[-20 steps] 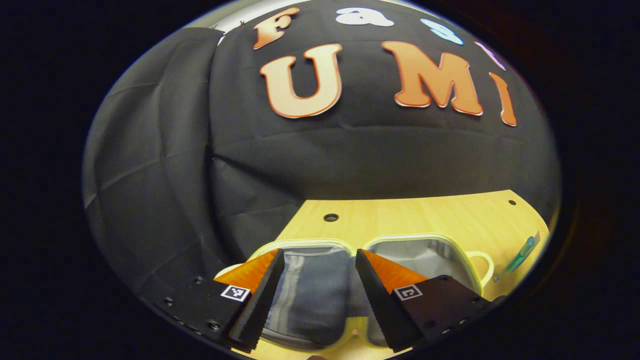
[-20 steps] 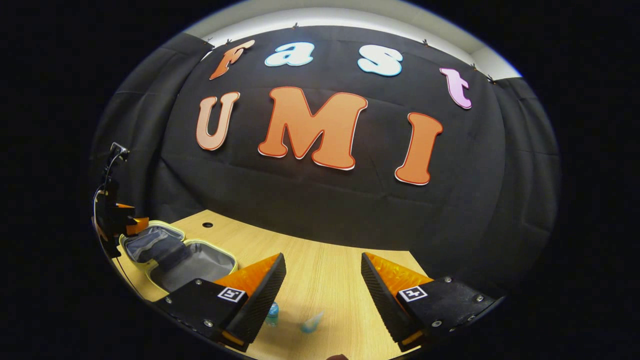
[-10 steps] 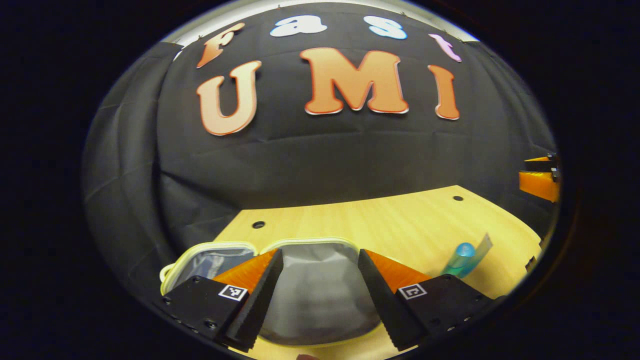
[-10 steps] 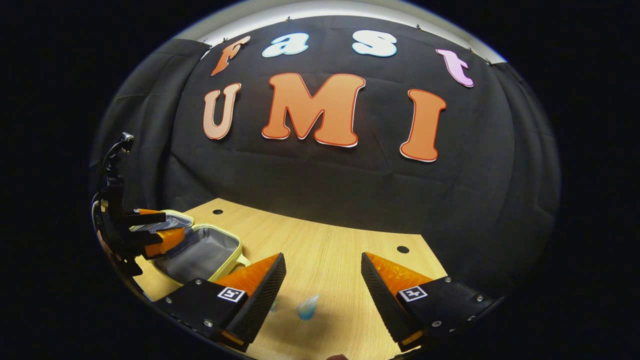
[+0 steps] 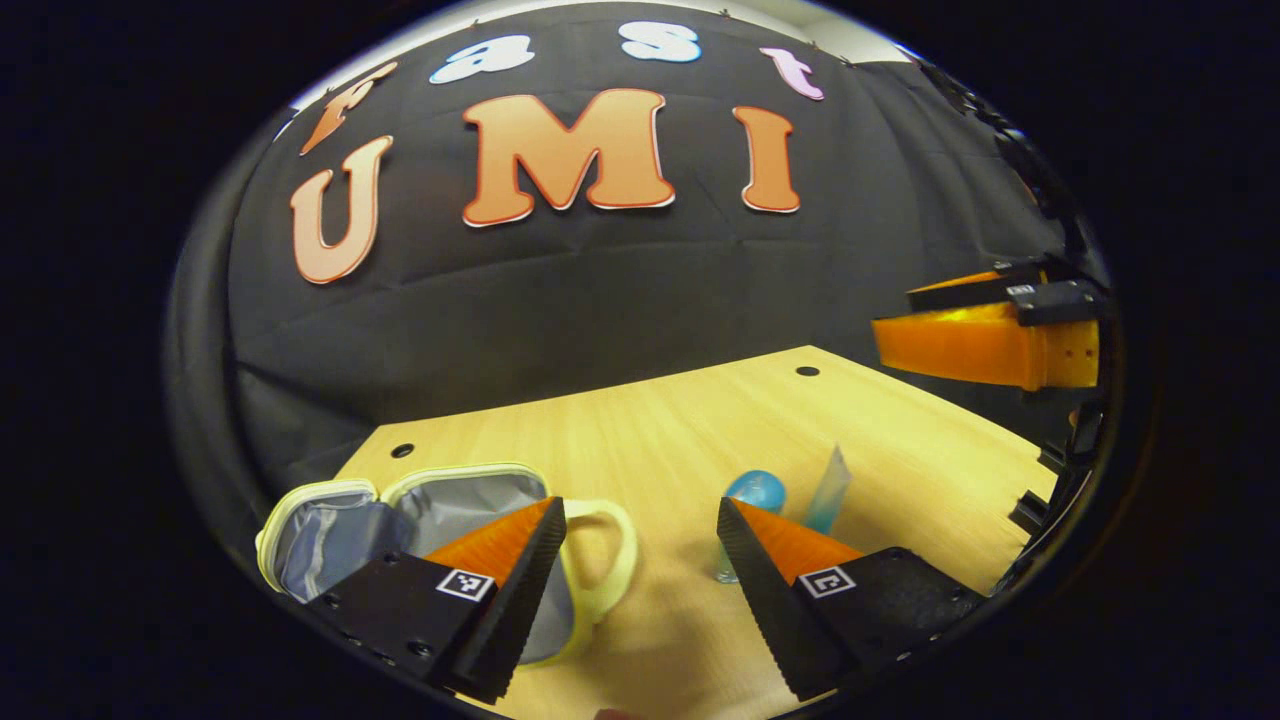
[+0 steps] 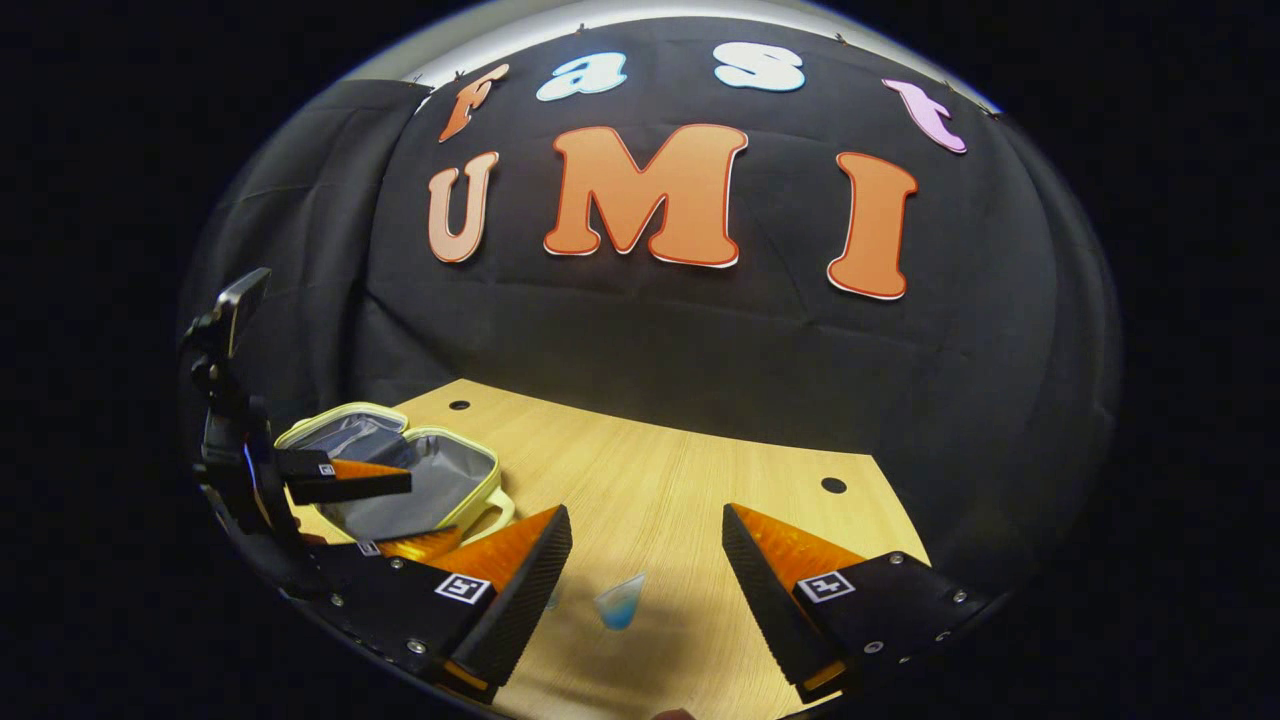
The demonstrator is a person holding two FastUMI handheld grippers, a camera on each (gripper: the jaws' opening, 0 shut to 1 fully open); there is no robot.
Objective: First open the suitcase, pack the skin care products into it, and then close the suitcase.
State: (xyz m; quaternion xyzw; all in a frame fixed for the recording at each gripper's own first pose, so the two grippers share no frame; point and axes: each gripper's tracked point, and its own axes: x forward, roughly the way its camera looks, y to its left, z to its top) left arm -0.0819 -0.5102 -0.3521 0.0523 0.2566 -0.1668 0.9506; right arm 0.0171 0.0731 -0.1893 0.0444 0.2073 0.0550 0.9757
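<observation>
The small pale yellow suitcase (image 5: 330, 525) lies open on the wooden table (image 5: 650, 430), grey lining up, its handle (image 5: 605, 560) pointing right. A blue skin care tube (image 5: 752, 495) lies just right of it, partly behind my left gripper's right finger. My left gripper (image 5: 635, 570) is open above the table between the case and the tube. In the right gripper view, the open case (image 6: 420, 480) sits at the left and the blue tube (image 6: 620, 603) lies between the fingers of my open right gripper (image 6: 645, 590). The left gripper (image 6: 350, 480) hovers over the case.
The black cloth wall stands behind the table. Round holes (image 5: 806, 371) mark the tabletop near its back edge. The right gripper (image 5: 985, 335) hangs at the far right of the left gripper view. Bare wood (image 6: 700, 490) stretches between the case and the table's right end.
My left gripper has swung to the right, away from over the open suitcase toward the blue tube. The right gripper has shifted a little, keeping the tube between its fingers.
</observation>
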